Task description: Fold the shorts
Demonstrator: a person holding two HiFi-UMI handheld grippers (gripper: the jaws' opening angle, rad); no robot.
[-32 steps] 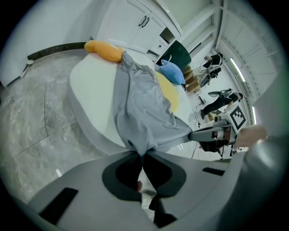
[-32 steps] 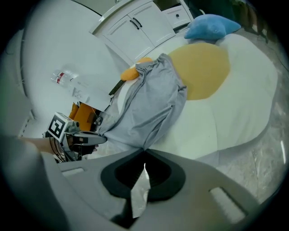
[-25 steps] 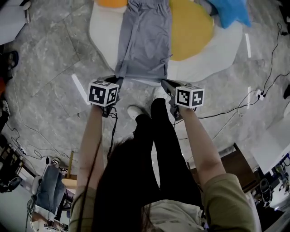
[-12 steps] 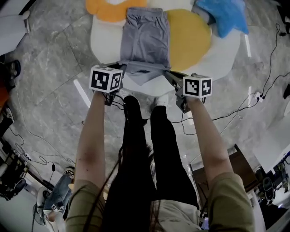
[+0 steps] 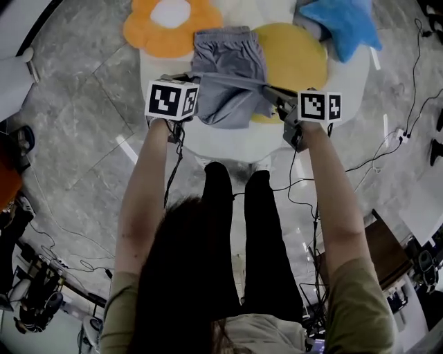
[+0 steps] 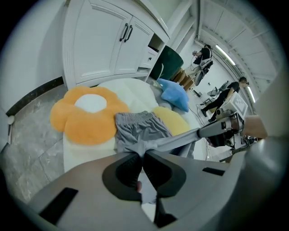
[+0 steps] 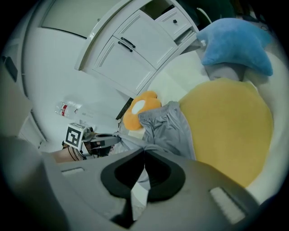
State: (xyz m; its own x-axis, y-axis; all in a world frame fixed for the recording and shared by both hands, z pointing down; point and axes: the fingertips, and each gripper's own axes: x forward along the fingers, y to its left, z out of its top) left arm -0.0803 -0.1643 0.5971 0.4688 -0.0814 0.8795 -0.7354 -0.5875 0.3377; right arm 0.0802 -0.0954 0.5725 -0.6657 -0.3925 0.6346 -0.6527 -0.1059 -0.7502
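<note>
Grey shorts point(image 5: 228, 59) on white pad point(image 5: 221, 142), waistband at 12 o'clock, orange cushion point(image 5: 149, 31) at 9, yellow cushion point(image 5: 294, 59) at 3; hem lifted, taut between left gripper point(image 5: 192, 78) and right gripper point(image 5: 277, 98), both fingers clenched on it

A grey marbled floor point(image 5: 76, 131) fills the head view. At top centre a white mat point(image 5: 360, 76) lies on it, with a round yellow patch point(image 5: 297, 59) right of centre. On the mat sit an orange flower cushion point(image 5: 169, 24) at upper left and a blue cushion point(image 5: 342, 21) at upper right, with the waistband end of the shorts point(image 5: 228, 55) between them. Cables point(image 5: 387, 148) trail over the floor at right.
</note>
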